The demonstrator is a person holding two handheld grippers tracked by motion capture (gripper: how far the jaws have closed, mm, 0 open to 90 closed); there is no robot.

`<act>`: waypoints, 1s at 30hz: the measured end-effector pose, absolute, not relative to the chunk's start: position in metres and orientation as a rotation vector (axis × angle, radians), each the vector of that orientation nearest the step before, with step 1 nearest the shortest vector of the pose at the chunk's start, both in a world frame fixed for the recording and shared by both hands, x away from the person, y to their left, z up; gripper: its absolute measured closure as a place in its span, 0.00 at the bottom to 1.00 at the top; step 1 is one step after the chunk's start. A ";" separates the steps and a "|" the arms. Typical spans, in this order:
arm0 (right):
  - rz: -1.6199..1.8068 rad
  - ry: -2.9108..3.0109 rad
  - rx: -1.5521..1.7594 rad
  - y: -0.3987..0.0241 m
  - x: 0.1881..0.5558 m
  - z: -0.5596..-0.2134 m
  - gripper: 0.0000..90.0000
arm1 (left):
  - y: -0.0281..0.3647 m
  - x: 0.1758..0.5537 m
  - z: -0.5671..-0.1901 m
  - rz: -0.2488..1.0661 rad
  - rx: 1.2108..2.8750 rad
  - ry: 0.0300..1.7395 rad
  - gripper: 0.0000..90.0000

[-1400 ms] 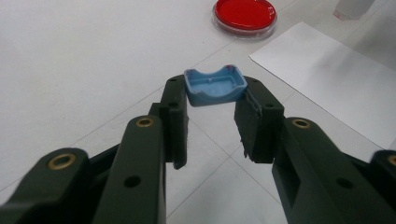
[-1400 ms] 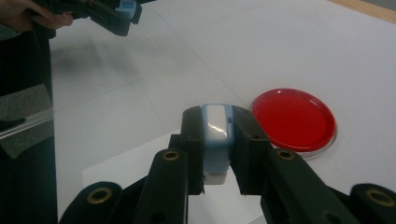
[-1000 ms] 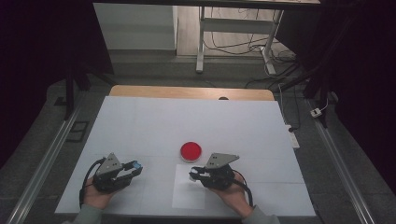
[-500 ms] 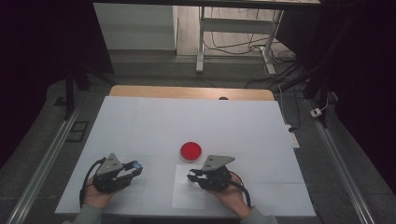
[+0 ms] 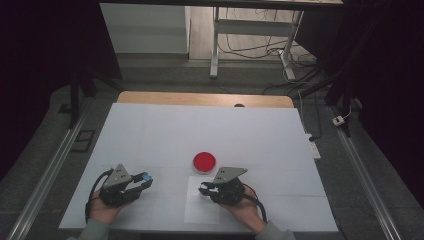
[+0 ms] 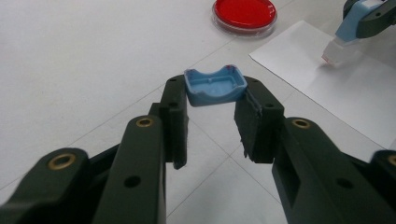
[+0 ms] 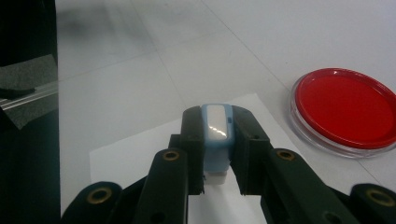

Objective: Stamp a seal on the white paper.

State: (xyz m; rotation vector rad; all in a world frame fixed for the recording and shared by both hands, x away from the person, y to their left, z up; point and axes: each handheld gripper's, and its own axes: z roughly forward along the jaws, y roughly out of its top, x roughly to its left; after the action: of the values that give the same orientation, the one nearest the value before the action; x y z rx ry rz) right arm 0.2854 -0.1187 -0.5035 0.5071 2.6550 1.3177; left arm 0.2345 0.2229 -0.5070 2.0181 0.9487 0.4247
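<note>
My left gripper (image 5: pixel 143 180) rests at the table's front left, shut on a small light-blue cap (image 6: pixel 215 86) whose hollow side faces its camera. The cap (image 5: pixel 145 177) sticks out past the jaws. My right gripper (image 5: pixel 204 190) hovers at the front centre, shut on a light-blue stamp-like piece (image 7: pixel 216 133) with a white tip (image 6: pixel 333 52). That tip points down onto a white sheet of paper (image 5: pixel 202 212); whether it touches I cannot tell. A round red dish (image 5: pixel 204 161) with a clear rim lies just beyond the sheet.
A white table top (image 5: pixel 200 125) carries everything, with a wooden strip (image 5: pixel 200 99) along its far edge. Metal rails run down both sides, and a desk frame with cables stands on the floor beyond. The red dish (image 7: pixel 345 109) sits close to the right gripper's right.
The right gripper has edged slightly toward the front over the paper. The left gripper and the red dish have stayed put.
</note>
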 end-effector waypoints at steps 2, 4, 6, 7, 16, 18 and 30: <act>1.320 2.654 0.510 -0.118 0.286 -0.504 0.84 | 0.223 0.235 -0.507 0.425 2.019 0.948 0.72; 1.316 2.656 0.505 -0.118 0.286 -0.504 0.84 | 0.223 0.234 -0.507 0.425 2.018 0.949 0.72; 1.311 2.659 0.502 -0.117 0.286 -0.505 0.84 | 0.223 0.234 -0.507 0.425 2.017 0.951 0.72; 1.308 2.660 0.503 -0.117 0.286 -0.505 0.84 | 0.223 0.234 -0.507 0.425 2.017 0.950 0.72; 1.285 2.663 0.500 -0.117 0.287 -0.508 0.84 | 0.223 0.234 -0.507 0.426 2.017 0.952 0.72; 1.279 2.663 0.500 -0.116 0.287 -0.509 0.84 | 0.223 0.234 -0.507 0.426 2.017 0.951 0.72; 1.270 2.664 0.497 -0.116 0.287 -0.512 0.84 | 0.223 0.234 -0.507 0.427 2.016 0.952 0.72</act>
State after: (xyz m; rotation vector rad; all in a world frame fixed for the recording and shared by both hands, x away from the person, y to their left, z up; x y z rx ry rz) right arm 0.2869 -0.1165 -0.5115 0.4974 2.6638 1.2704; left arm 0.2342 0.2234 -0.5070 2.0165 0.9516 0.4267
